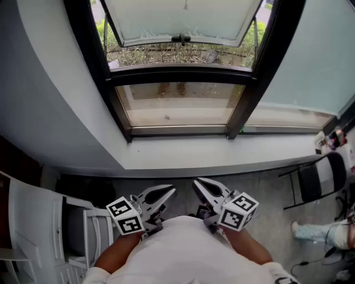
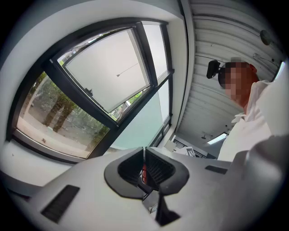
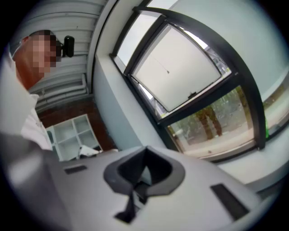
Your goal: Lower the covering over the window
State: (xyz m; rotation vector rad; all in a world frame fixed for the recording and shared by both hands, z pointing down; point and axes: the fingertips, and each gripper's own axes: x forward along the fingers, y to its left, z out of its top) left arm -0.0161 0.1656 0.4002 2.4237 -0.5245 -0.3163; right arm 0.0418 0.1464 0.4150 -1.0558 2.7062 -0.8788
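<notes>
In the head view a black-framed window (image 1: 180, 75) fills the top, its upper sash (image 1: 183, 22) tilted open and a clear pane below it. A thin pull cord (image 1: 186, 5) hangs in front of the sash; it also shows as a fine line in the left gripper view (image 2: 119, 74) and the right gripper view (image 3: 166, 70). The pane to the right (image 1: 316, 55) looks pale and covered. Both grippers are held close to my chest, below the sill and well short of the window. My left gripper (image 1: 166, 194) (image 2: 144, 155) is shut and empty. My right gripper (image 1: 201, 186) (image 3: 144, 155) is shut and empty too.
A wide white sill (image 1: 222, 156) runs under the window. A white chair or shelf frame (image 1: 39, 222) stands at the lower left. At the right are a black folding chair (image 1: 319, 177) and a person's socked foot (image 1: 313, 230).
</notes>
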